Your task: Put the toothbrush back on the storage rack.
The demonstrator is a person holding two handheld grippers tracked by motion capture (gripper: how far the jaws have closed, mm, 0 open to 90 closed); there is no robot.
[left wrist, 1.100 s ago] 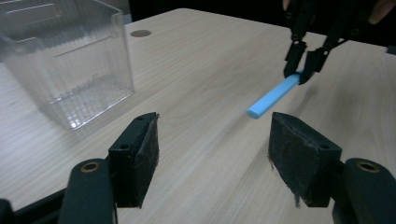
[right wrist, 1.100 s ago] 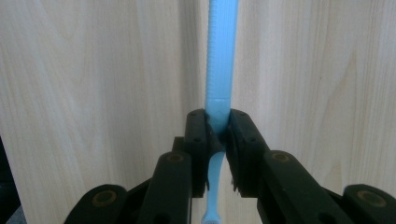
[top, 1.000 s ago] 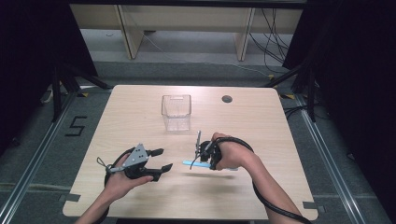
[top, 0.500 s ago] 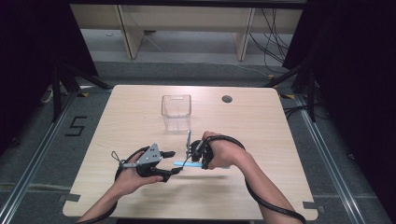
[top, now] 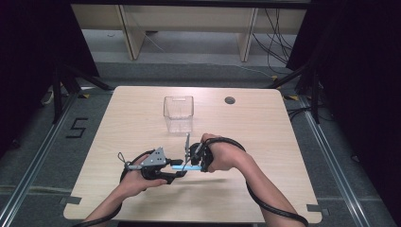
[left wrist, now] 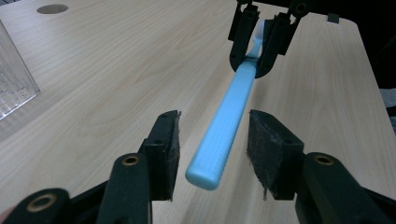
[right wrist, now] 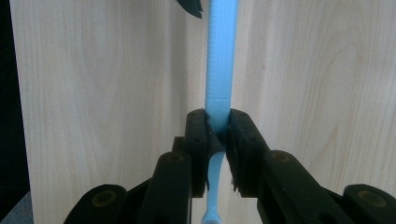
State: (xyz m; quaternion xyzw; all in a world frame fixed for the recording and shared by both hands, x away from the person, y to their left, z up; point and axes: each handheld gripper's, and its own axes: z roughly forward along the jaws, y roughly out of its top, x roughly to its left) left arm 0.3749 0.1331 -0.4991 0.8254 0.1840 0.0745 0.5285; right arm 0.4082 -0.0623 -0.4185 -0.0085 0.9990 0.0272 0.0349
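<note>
toothbrush (left wrist: pixel 224 126): held level just above the table (top: pixel 283 142), near the person's edge
right gripper (right wrist: pixel 218 135): clamped on the toothbrush neck
left gripper (left wrist: pixel 212 154): brought in from the left since a second ago; jaws just narrowed around the handle end, pads not yet touching
handover: judged about to be completed
box (top: pixel 178 113): well apart, behind

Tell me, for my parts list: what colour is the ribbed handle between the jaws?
Light blue; the ribbed handle shows best in the left gripper view.
</note>
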